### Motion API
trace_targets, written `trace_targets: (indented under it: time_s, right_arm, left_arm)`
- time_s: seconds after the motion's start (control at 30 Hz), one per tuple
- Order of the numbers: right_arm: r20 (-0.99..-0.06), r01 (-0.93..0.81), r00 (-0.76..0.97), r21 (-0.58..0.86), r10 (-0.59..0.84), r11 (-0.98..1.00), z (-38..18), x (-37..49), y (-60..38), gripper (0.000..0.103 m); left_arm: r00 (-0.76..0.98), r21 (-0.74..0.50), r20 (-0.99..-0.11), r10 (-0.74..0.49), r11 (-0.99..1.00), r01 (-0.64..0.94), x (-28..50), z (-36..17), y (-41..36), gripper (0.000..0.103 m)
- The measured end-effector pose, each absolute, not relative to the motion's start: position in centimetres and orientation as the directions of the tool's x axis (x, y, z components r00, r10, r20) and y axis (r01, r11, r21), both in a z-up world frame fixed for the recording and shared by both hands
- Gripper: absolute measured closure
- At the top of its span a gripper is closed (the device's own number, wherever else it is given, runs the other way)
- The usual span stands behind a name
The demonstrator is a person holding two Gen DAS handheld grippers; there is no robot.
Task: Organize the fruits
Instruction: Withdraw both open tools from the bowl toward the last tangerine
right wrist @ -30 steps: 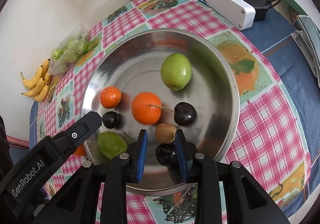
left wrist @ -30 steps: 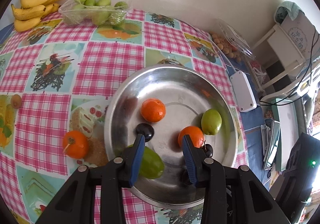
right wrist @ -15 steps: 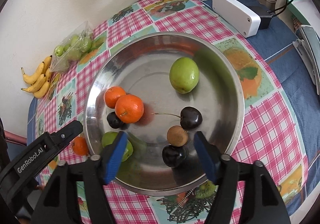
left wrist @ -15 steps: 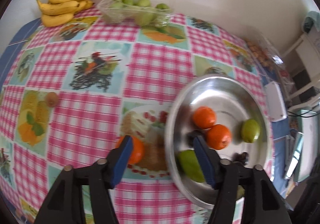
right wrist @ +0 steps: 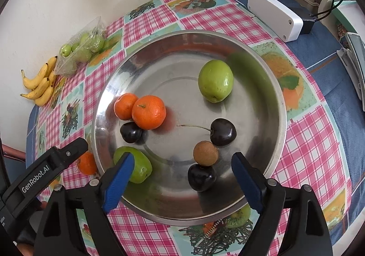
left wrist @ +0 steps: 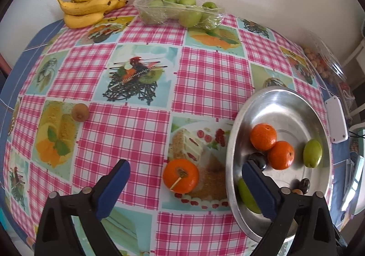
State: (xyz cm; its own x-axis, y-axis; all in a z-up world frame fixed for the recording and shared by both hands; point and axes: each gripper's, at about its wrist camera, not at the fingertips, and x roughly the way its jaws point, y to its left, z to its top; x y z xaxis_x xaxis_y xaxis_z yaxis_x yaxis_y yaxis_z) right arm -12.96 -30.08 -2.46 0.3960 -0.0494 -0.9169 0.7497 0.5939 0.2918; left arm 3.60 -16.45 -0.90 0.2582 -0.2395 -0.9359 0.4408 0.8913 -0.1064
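surface: checked tablecloth (left wrist: 205, 78), white wall above | steel bowl (right wrist: 277, 105) centre frame, fruit inside | orange (left wrist: 181, 175) on cloth, lower centre | left gripper (left wrist: 186, 184), right gripper (right wrist: 182, 170): jaws just opening, spread, empty

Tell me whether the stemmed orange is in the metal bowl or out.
Out. The stemmed orange sits on the tablecloth, just left of the metal bowl.

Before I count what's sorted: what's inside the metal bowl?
Metal bowl: two oranges, two green fruits, three dark cherries, one small brown fruit. The near green fruit is partly covered.
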Motion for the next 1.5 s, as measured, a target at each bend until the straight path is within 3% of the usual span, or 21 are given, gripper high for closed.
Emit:
trace_targets:
  time_s: [0.3,0.4,1.27,1.5]
  right_arm:
    - [-0.921,0.750,0.385,0.277,-0.056,0.601,-2.6,-12.5,-29.9,0.015]
    - [-0.921,0.751,0.385,0.271,-0.066,0.602,-2.6,-12.5,-29.9,0.005]
    - [-0.937,0.756,0.337,0.210,-0.093,0.620,-1.0,-12.2,-28.4,0.004]
    - [-0.929,0.748,0.367,0.264,-0.048,0.609,0.2,-12.1,-27.1,0.004]
  left_arm:
    - [0.307,-0.035,-0.933,-0.186,0.899,0.437,4.0,-1.2,-16.0,0.000]
    - [0.321,-0.026,-0.930,-0.179,0.902,0.430,4.1,-1.2,-15.9,0.000]
    - [0.350,0.032,-0.920,-0.175,0.857,0.514,3.6,1.0,-14.9,0.000]
    - [0.333,0.011,-0.921,-0.201,0.842,0.539,4.6,2.2,-12.6,0.000]
